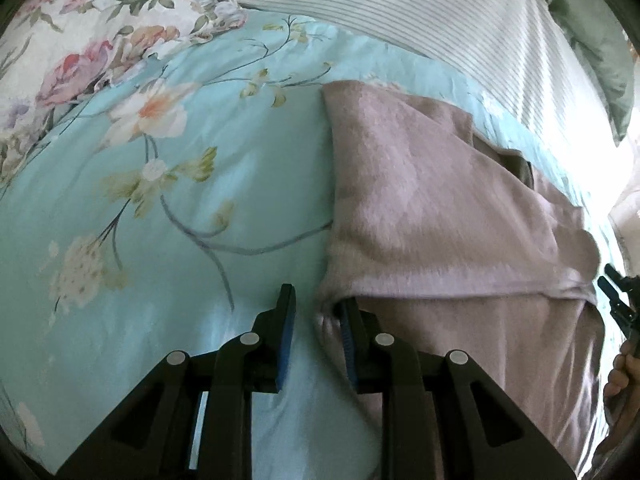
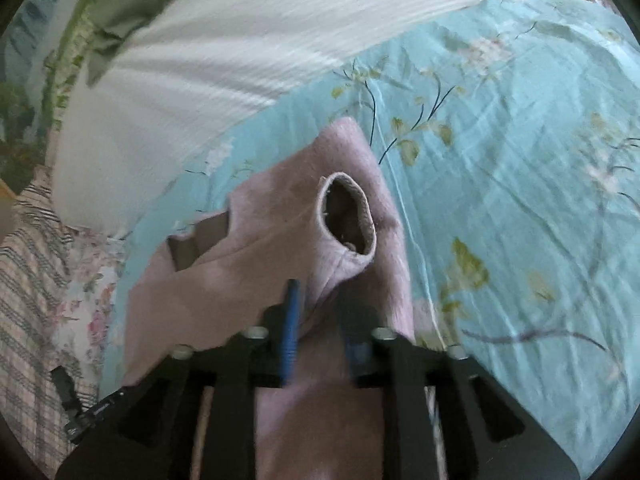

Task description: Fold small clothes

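I'm looking down on a bed, and the pink garment [image 1: 440, 208] lies on the turquoise floral sheet [image 1: 180, 208], filling the right half of the left wrist frame. My left claw [image 1: 316, 312] sits at lower centre, right at the garment's left edge: one blue pad [image 1: 347, 332] tucks under a fold of the fabric, the other pad stands over bare sheet, and a gap shows between them. I can't tell whether it pinches the cloth.

Over on the right wrist frame, my right claw [image 2: 320, 308] at lower centre stands released, jaws apart above the pink cloth, nothing pinched. Just beyond it, mid-frame, a round cuff opening [image 2: 348, 216] gapes towards the camera. A white ribbed pillow [image 2: 224, 52] runs across the upper left, with a green pillow [image 2: 120, 8] above it. That frame is a little blurred.
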The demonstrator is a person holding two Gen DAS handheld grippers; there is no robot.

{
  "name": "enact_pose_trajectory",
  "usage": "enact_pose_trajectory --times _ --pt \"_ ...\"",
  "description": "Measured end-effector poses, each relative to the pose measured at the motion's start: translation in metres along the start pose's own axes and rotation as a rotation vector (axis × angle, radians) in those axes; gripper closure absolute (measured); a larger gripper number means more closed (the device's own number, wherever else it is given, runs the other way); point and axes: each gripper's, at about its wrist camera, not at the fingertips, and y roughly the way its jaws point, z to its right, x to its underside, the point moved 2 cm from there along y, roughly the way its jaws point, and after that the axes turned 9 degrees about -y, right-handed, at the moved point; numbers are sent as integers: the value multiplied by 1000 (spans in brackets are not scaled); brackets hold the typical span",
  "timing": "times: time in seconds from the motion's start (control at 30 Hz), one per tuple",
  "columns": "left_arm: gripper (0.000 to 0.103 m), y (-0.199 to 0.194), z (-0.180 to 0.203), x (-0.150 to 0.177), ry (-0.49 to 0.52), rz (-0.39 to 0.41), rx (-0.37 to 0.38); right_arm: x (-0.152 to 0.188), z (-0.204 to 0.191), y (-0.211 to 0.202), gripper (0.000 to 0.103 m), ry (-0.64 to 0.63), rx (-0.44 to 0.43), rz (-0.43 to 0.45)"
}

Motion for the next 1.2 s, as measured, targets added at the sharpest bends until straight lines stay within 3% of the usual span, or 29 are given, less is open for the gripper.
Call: enact_pose_trajectory --times 0.07,0.17,0.27,0.33,0.43,0.53,0.6,0.67,0.7,0.73,0.93,1.07,1.1,1.17,1.2 --pt "80 -9 -6 8 -18 -6 18 5 -5 -17 50 -19 -24 18" --pt "80 -27 -10 27 -15 -13 48 20 -10 -37 50 -49 -47 -7" --pt "64 -49 -8 55 19 -26 101 39 -12 -59 50 -97 -56 -33" --pt "44 -64 -5 78 43 -32 136 53 -12 -71 50 -133 -48 -52" --pt "41 -76 2 104 74 -55 174 77 -7 -85 49 -155 -51 -87" --pt "41 -77 9 127 137 -63 126 97 1 -94 49 -160 -53 -111" --pt "46 -70 14 140 180 -87 85 108 6 -100 49 -150 -56 -117" --pt "61 -67 19 150 218 -89 69 117 11 -106 49 -140 -57 -117" --pt "84 -67 20 151 232 -84 74 120 12 -109 49 -140 -57 -114" --pt "98 -68 22 151 238 -86 89 121 12 -110 49 -140 -57 -112" --pt "100 -120 0 149 163 48 146 127 13 -127 49 -152 -90 -92" --pt "99 -116 -27 158 112 -32 174 136 22 -135 49 -167 -119 -97" --pt "96 -112 -32 160 96 -62 175 141 26 -135 49 -161 -130 -113" --pt "75 -109 -41 168 67 -95 207 151 33 -136 48 -151 -164 -149" --pt "56 -111 -46 174 53 -107 225 156 35 -137 48 -153 -188 -170"
